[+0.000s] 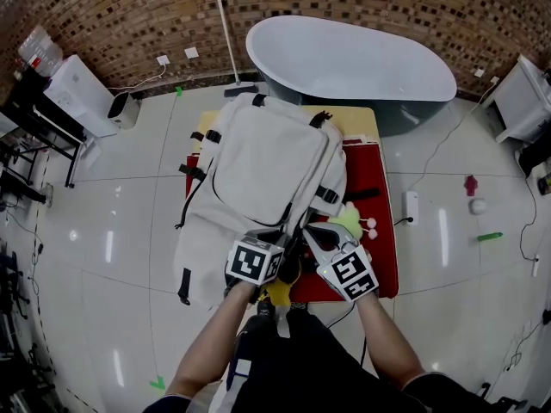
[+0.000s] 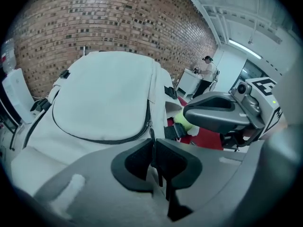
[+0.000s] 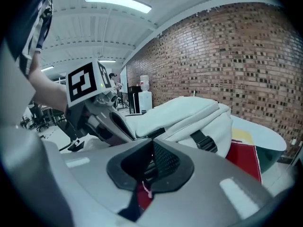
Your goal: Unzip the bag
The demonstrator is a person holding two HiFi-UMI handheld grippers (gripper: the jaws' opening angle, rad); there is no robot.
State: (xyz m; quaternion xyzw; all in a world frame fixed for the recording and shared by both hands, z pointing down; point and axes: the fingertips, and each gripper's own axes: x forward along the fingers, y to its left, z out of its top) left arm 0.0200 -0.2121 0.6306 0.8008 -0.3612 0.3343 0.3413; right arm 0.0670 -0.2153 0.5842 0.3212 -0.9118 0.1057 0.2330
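Where the L tongs (image 2: 153, 155) sit at lower centre, they're clamped on the dark zip pull (image 2: 150, 132) of the white bag (image 1: 267, 170), lying mid-frame on the red worktop (image 1: 386, 248); just right, R tongs (image 3: 150, 157) are pressed together.

One pale bag (image 1: 258, 170) lies on one red-covered surface (image 1: 386, 256). There are two grippers, the left gripper (image 2: 153, 161) and the right gripper (image 3: 151, 167), carrying two marker cubes (image 1: 255, 261) between them. At the bag's four o'clock sit one yellow-green toy (image 1: 349, 222) and two small white knobs (image 1: 372, 223). One bathtub (image 1: 344, 58) stands at twelve o'clock and two wall sockets (image 1: 163, 59) at eleven. The floor at three o'clock holds one white box (image 1: 411, 206), one red object (image 1: 471, 184), one white ball (image 1: 477, 206) and one green stick (image 1: 490, 237).
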